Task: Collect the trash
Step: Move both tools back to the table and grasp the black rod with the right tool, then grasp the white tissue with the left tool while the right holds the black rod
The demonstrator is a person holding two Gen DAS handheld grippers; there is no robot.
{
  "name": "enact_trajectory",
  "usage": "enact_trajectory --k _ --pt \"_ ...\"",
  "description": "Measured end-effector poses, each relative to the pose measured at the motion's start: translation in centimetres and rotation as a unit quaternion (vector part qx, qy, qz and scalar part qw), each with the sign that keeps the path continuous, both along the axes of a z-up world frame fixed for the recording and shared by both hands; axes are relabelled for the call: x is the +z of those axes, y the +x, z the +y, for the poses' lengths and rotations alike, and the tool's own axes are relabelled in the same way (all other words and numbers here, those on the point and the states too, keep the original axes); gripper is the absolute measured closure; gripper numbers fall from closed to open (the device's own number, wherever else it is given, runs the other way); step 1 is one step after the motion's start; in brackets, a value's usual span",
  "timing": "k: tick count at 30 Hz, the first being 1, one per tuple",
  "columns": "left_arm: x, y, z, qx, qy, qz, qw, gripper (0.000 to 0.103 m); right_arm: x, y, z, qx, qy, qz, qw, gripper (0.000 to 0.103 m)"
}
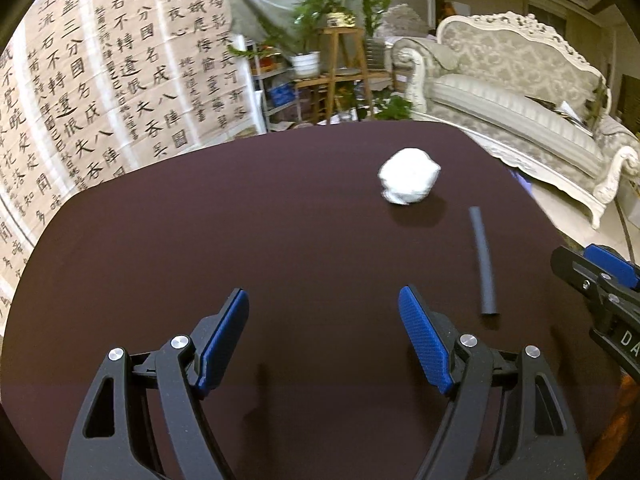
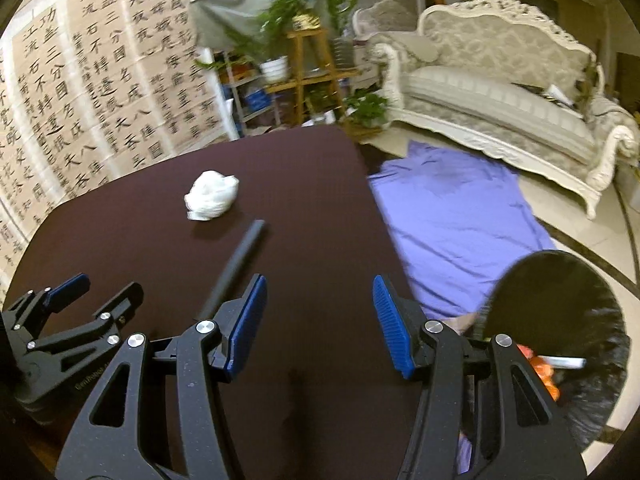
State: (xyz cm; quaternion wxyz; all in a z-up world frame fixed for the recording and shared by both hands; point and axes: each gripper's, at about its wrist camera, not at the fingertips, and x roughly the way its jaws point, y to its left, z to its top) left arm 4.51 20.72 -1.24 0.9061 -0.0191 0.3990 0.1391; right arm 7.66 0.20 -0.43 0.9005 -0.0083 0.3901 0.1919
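A crumpled white paper ball (image 1: 409, 176) (image 2: 211, 195) lies on the dark brown table (image 1: 240, 240) (image 2: 320, 200). Beside it, closer to me, lies a dark grey tube (image 1: 483, 261) (image 2: 236, 268). My left gripper (image 1: 323, 303) hovers open over bare tabletop, nearer than the ball and left of the tube, with nothing between its blue pads. My right gripper (image 2: 320, 292) is open and empty too, just right of the tube's near end. Each gripper appears at the edge of the other's view: the right gripper (image 1: 592, 276) and the left gripper (image 2: 100, 292).
A black-lined trash bin (image 2: 560, 320) with orange scraps and a white stick stands on the floor right of the table. A purple cloth (image 2: 460, 216) lies on the floor beyond it. A cream sofa (image 1: 520, 92), a plant shelf (image 1: 340, 72) and calligraphy sheets (image 1: 100, 80) stand behind.
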Motion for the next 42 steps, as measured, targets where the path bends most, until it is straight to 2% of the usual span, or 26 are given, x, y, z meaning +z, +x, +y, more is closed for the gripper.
enact_trajectory --k 7,8,9,10,12,23,32,42 --pt "0.1 0.4 2.7 0.009 -0.003 0.002 1.0000 0.028 -1.2 1.1 5.2 0.036 -0.038 0.020 0.998 0.052" --pt "0.1 0.4 2.7 0.009 -0.004 0.002 0.9999 0.028 -1.4 1.2 5.5 0.039 -0.044 0.023 0.998 0.058" --pt "0.1 0.5 2.9 0.009 -0.007 0.003 0.9999 0.028 -1.6 1.3 5.8 0.041 -0.052 0.028 0.997 0.070" --pt "0.0 0.6 3.2 0.008 -0.009 0.004 0.9999 0.028 -1.7 1.4 5.9 0.039 -0.058 0.030 0.997 0.073" --pt "0.0 0.9 3.2 0.004 -0.010 0.004 0.9999 0.028 -1.7 1.7 5.9 0.037 -0.060 0.031 0.997 0.090" --pt "-0.1 4.0 1.5 -0.025 -0.005 0.004 0.9997 0.028 -1.8 4.8 4.6 0.019 -0.044 0.035 0.998 0.091" --pt "-0.3 7.5 0.2 -0.042 0.007 0.009 0.9990 0.028 -1.8 7.3 3.9 0.027 -0.029 0.040 0.998 0.091" --pt "-0.5 9.8 -0.5 -0.059 0.018 0.016 0.9980 0.028 -1.9 8.6 4.0 0.042 -0.030 0.040 0.998 0.091"
